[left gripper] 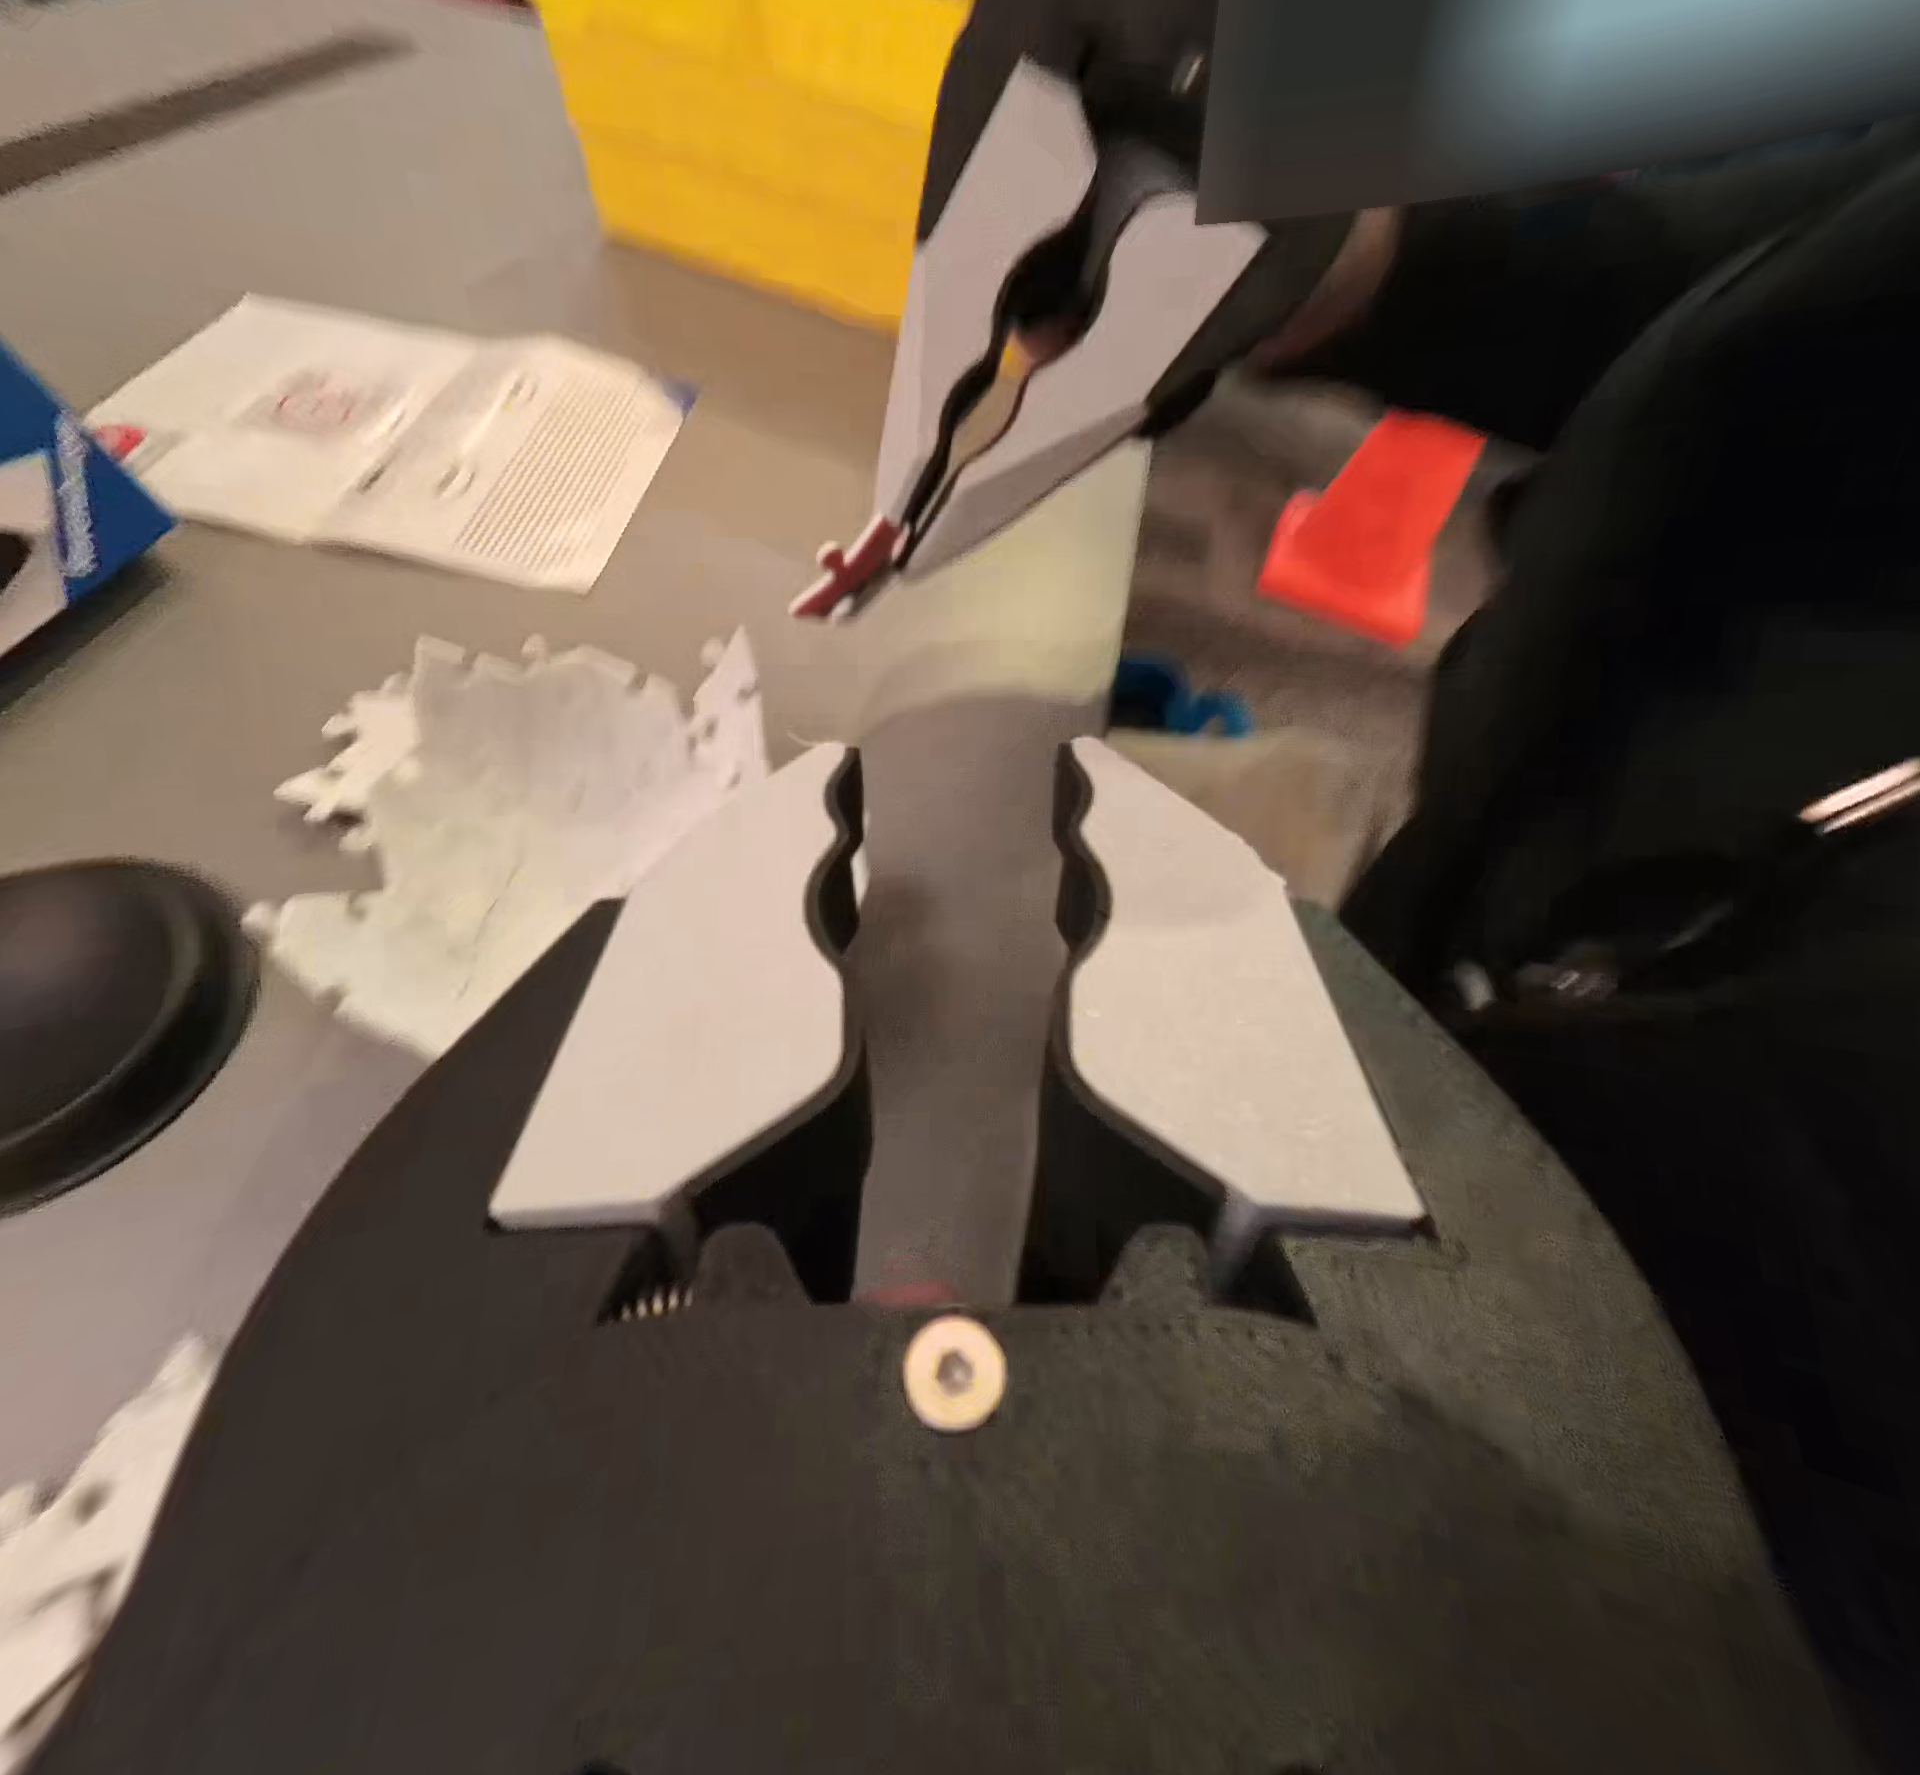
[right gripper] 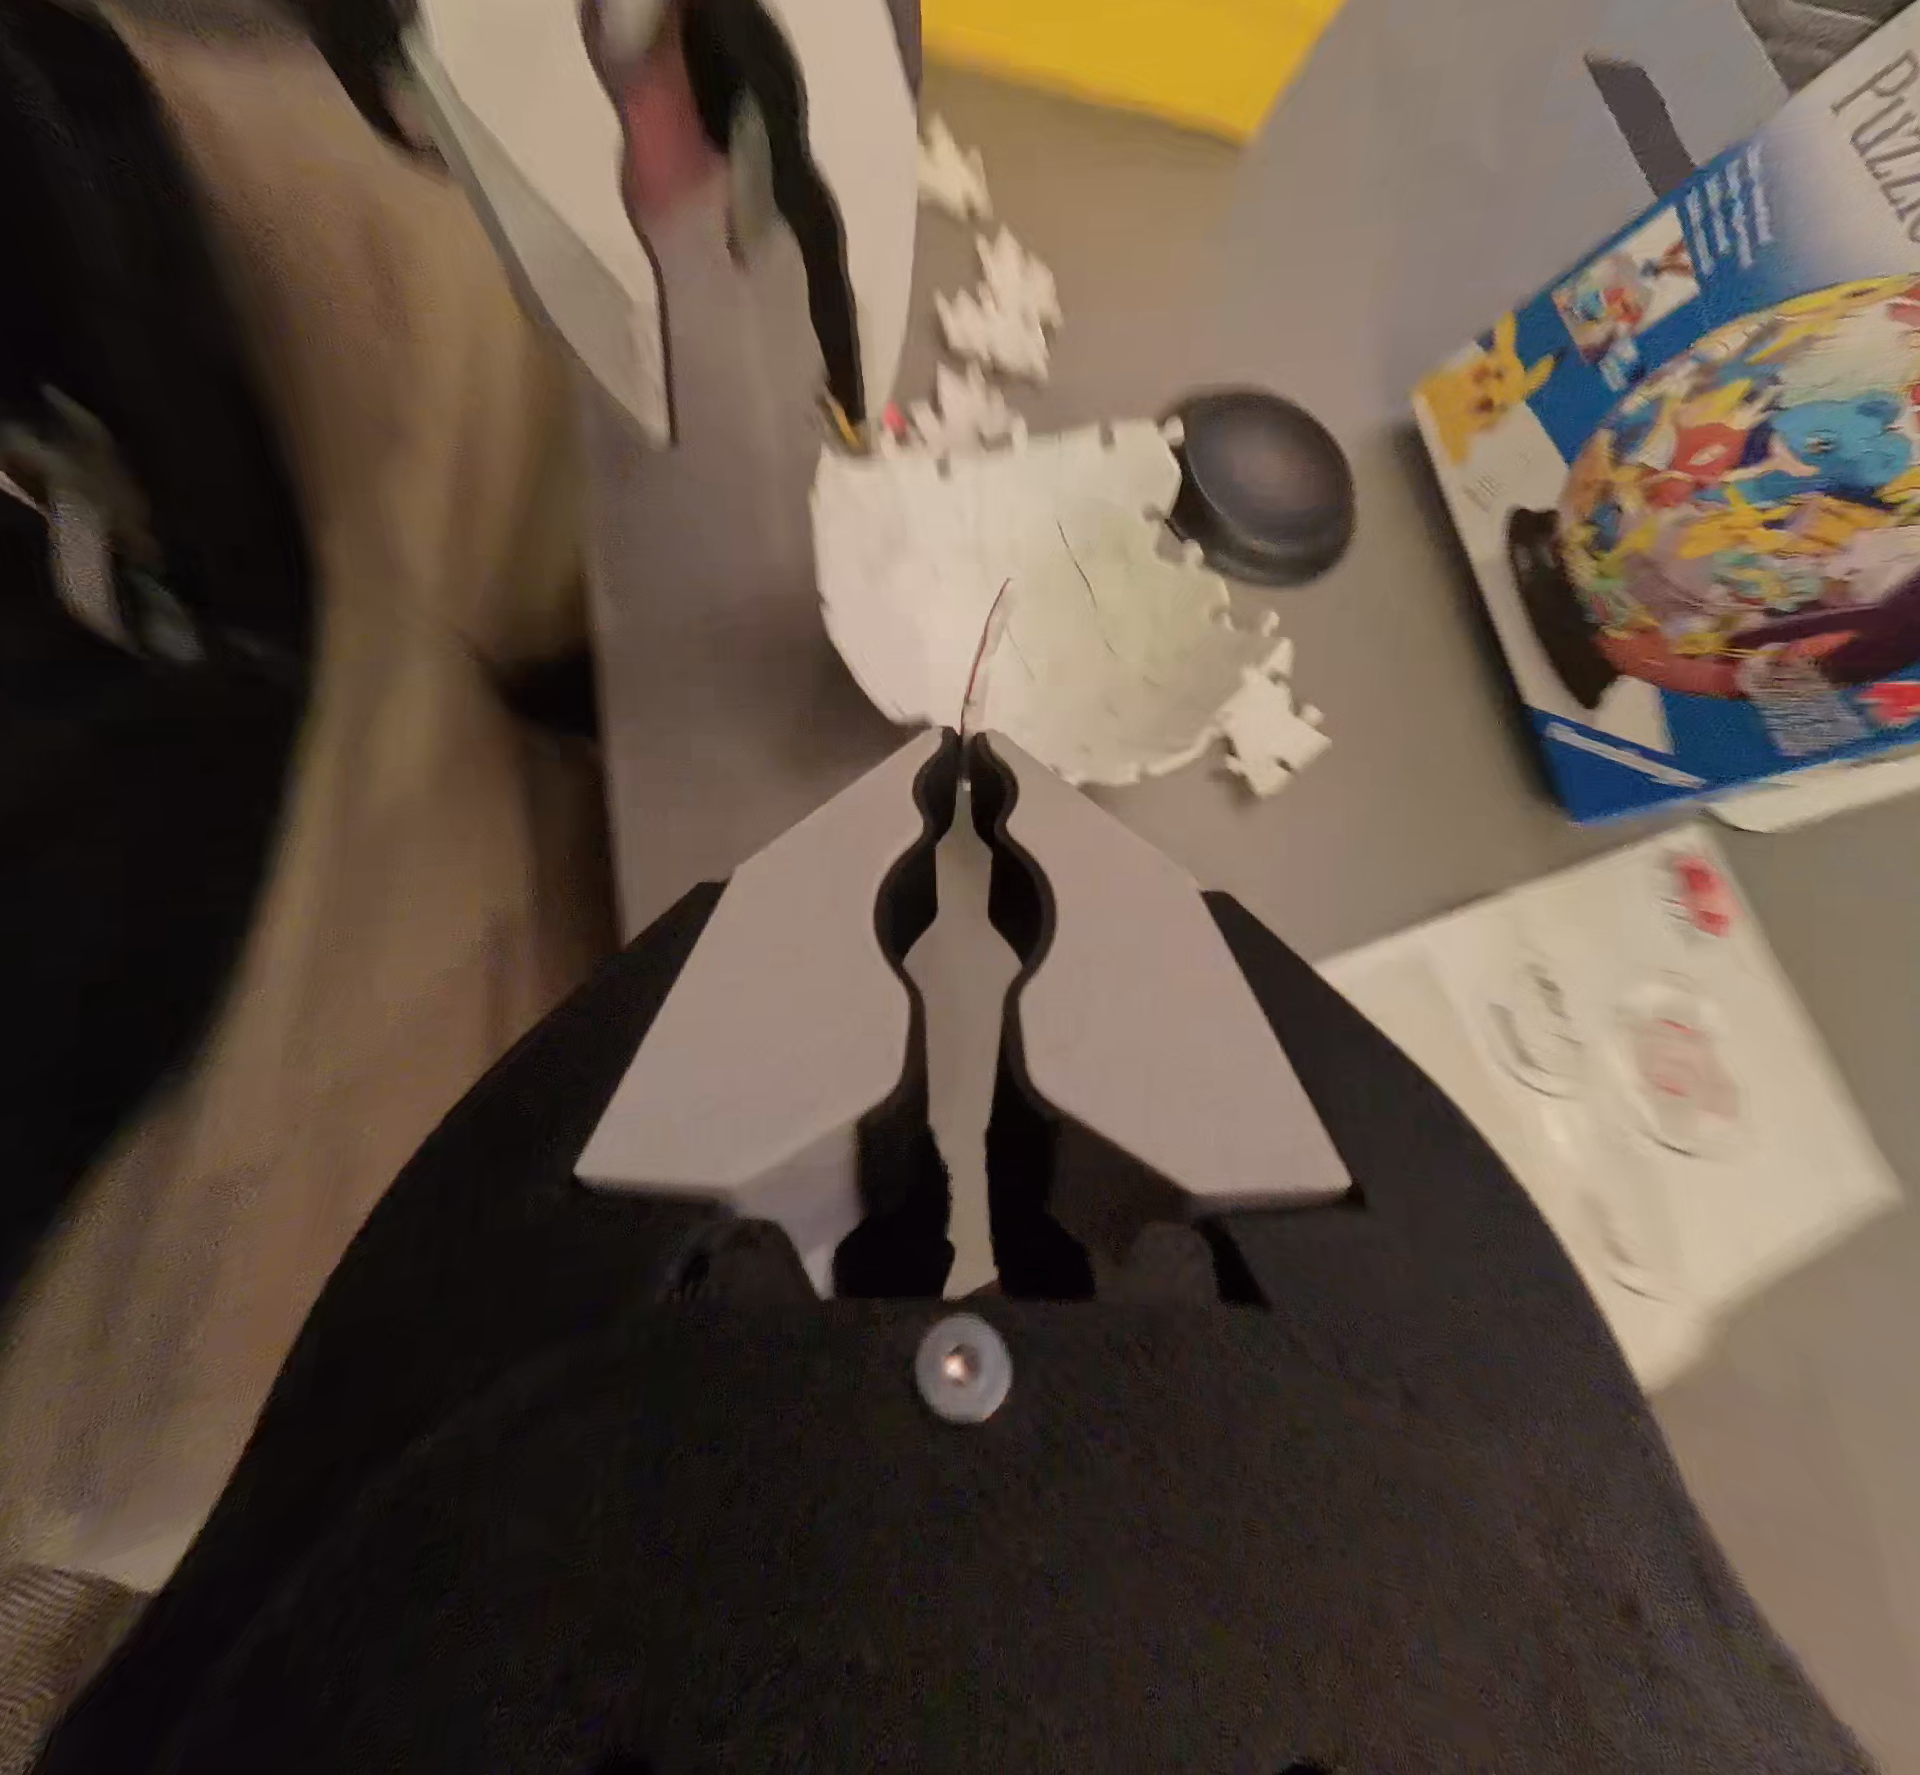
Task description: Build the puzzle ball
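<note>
Right gripper [right gripper: 961, 754] has its fingers squeezed onto a thin puzzle piece [left gripper: 847, 572], tips angled down toward the half-built white puzzle shell [right gripper: 1049, 603] on the grey table [right gripper: 1351, 291]. Left gripper [left gripper: 961, 769] is spread wide, gripping nothing, with the shell at its 10 o'clock beside the black stand [right gripper: 1262, 484].

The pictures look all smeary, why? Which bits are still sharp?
Left wrist view: motion blur smears the yellow bin and white puzzle shell; its own gripper stays fairly crisp. Right wrist view: the left side streaks worst; the puzzle box stays clearer.
</note>
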`<state>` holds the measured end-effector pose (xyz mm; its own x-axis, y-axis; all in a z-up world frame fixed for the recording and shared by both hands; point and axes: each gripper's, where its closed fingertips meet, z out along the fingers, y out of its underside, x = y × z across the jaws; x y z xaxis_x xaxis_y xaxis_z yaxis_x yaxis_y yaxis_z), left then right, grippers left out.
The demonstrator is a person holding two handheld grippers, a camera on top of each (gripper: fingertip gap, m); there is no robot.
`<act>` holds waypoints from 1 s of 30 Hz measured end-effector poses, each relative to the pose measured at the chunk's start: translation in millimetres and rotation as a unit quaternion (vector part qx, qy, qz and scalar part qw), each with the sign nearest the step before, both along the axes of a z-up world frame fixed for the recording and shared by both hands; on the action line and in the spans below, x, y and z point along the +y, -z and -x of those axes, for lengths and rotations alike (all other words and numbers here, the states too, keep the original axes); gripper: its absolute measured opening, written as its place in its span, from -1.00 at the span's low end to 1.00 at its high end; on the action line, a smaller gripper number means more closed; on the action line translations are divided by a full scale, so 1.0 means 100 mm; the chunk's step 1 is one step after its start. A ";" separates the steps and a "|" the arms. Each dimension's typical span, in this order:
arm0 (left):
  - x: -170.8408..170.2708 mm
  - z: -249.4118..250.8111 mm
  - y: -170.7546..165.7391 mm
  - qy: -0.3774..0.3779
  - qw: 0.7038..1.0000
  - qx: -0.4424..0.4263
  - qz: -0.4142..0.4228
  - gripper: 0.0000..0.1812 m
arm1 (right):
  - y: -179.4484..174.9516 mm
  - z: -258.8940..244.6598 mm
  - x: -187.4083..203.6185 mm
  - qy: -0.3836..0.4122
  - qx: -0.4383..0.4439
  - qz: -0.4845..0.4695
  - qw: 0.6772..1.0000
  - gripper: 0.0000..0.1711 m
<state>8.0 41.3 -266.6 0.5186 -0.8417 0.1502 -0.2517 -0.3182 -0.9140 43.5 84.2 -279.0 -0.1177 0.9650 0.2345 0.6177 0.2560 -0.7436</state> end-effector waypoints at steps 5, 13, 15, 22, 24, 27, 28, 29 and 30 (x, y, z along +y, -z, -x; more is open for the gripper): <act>0.02 0.33 0.49 -0.020 0.982 0.187 -0.019 -0.52 | 0.40 0.02 0.11 -0.030 -0.126 -0.191 0.973 -1.00; 0.18 0.47 0.81 0.002 0.942 0.320 -0.105 -0.63 | 0.58 0.02 0.16 -0.108 -0.195 -0.299 0.928 -1.00; 0.22 0.46 0.86 0.009 0.935 0.335 -0.112 -0.80 | 0.60 0.03 0.17 -0.126 -0.205 -0.314 0.918 -0.99; 0.27 0.44 0.89 0.051 0.920 0.363 -0.138 -0.92 | 0.58 0.03 0.27 -0.176 -0.229 -0.361 0.887 -1.00; 0.27 0.45 0.88 0.076 0.907 0.387 -0.148 -0.94 | 0.55 0.03 0.29 -0.190 -0.235 -0.374 0.877 -0.99; 0.26 0.47 0.85 0.120 0.882 0.427 -0.157 -0.96 | 0.50 0.05 0.32 -0.215 -0.244 -0.400 0.857 -1.00; 0.25 0.48 0.84 0.136 0.875 0.438 -0.158 -0.97 | 0.48 0.05 0.32 -0.223 -0.248 -0.408 0.850 -1.00; 0.25 0.48 0.82 0.151 0.869 0.445 -0.159 -0.97 | 0.47 0.06 0.32 -0.230 -0.251 -0.412 0.845 -1.00; 0.24 0.48 0.81 0.166 0.863 0.450 -0.157 -0.97 | 0.46 0.07 0.33 -0.238 -0.252 -0.417 0.840 -0.99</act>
<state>-40.5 64.9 -347.6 0.0278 -0.8924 -0.4503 -0.9344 0.1369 -0.3290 36.5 116.7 -324.7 -0.7315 0.3052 0.6097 0.4799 0.8657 0.1423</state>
